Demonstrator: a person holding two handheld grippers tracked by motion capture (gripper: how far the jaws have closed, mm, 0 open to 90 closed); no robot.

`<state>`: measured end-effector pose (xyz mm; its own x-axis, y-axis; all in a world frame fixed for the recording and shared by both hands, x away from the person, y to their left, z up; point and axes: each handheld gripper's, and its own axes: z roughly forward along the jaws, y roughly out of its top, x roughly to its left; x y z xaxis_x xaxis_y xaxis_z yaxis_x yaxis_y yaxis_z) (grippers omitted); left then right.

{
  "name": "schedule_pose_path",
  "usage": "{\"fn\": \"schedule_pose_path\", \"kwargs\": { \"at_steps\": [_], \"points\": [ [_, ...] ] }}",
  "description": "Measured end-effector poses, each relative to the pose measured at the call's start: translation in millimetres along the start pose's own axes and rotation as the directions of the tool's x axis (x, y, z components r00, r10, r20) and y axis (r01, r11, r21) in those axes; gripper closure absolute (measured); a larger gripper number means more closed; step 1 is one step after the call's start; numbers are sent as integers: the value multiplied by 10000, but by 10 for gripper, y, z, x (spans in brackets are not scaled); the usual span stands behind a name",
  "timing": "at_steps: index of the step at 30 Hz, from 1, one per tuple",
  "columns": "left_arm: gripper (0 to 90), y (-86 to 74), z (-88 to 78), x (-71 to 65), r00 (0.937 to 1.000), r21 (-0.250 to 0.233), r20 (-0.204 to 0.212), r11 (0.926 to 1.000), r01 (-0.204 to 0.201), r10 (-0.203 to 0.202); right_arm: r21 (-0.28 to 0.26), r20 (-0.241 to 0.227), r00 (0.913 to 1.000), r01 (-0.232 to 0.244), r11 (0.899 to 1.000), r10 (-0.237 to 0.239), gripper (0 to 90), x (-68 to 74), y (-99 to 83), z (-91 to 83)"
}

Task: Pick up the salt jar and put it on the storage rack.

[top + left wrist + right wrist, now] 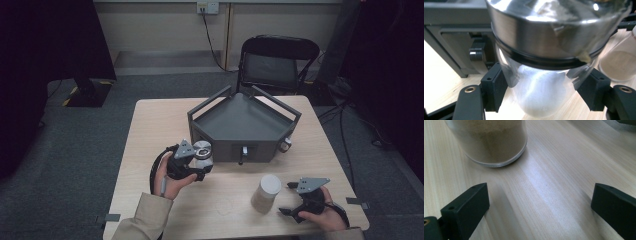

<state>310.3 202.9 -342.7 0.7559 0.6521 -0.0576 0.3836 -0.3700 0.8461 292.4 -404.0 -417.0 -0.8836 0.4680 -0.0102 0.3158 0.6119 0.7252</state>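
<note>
A glass jar (202, 152) with a steel lid and white powder inside is held at the table's left, just in front of the grey tray (235, 122). My left gripper (204, 167) is shut on it; in the left gripper view both black pads (495, 86) press the jar's glass body (541, 97) below the lid. A second jar (265, 194) with beige powder stands on the table at the front right. My right gripper (286, 199) sits just right of it, open; in the right gripper view the beige jar (491, 142) lies beyond my open gripper (539, 202), untouched.
The dark grey hexagonal tray has corner posts, rails and a small latch (243, 151) on its front wall. A black folding chair (275, 62) stands behind the table. The wooden tabletop (150, 125) is bare at the left of the tray.
</note>
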Motion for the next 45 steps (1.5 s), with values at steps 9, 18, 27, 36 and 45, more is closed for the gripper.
{"fn": "schedule_pose_path", "kwargs": {
  "at_steps": [9, 18, 27, 36, 45],
  "points": [
    [313, 198, -7, 8, 9998, 35, 120, 9999, -160, 160, 8, 20, 10000, -19, 10000, 19, 1, 8, 4, 5],
    [314, 349, 2, 26, 9995, 41, 176, 9997, -253, 253, 11, 25, 10000, -25, 10000, 25, 0, 11, 5, 6],
    [313, 509, -18, 49, 9994, 57, 216, 9996, -287, 285, 14, 26, 10000, -24, 10000, 24, 0, 11, 5, 6],
    [313, 719, -43, 100, 9990, 33, 327, 9995, -310, 309, 14, 27, 10000, -23, 10000, 23, 0, 11, 5, 6],
    [313, 854, 28, 120, 9993, 20, 261, 9996, -272, 272, 13, 25, 10000, -26, 10000, 26, 0, 11, 5, 6]
  ]
}}
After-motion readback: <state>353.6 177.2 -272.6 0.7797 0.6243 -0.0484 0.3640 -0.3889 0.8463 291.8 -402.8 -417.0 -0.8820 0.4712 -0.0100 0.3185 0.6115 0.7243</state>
